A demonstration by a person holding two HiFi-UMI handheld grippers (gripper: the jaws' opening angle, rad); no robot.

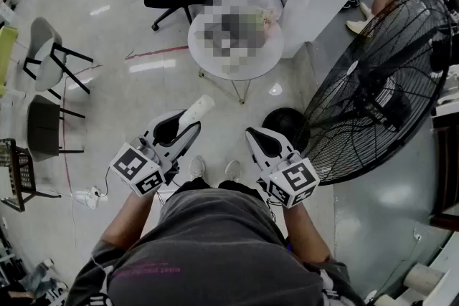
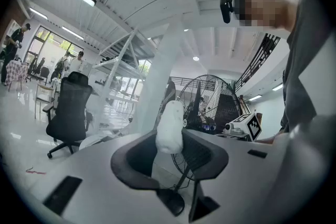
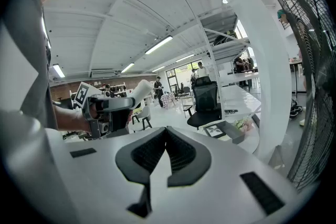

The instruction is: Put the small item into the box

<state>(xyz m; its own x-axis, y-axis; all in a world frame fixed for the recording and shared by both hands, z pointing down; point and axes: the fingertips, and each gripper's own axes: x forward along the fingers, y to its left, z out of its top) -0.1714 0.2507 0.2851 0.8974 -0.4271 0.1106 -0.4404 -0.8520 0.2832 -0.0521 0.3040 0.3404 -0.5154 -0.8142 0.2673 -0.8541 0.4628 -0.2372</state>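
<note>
- My left hand-held gripper [image 1: 185, 127] grasped the small white rounded cylinder [image 1: 198, 111], tip protruding, ready for carrying.
- Right hand-held gripper [image 1: 252, 134] sat clenched, empty, spare.
- Grey open box [image 3: 234, 132] lay on the round white table [image 1: 244, 74] ahead.

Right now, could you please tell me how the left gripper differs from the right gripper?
The left gripper grips a small white cylinder; the right gripper holds nothing. The left gripper's jaws stand apart around the cylinder; the right gripper's jaws are pressed together. Both are white and of the same design.
</note>
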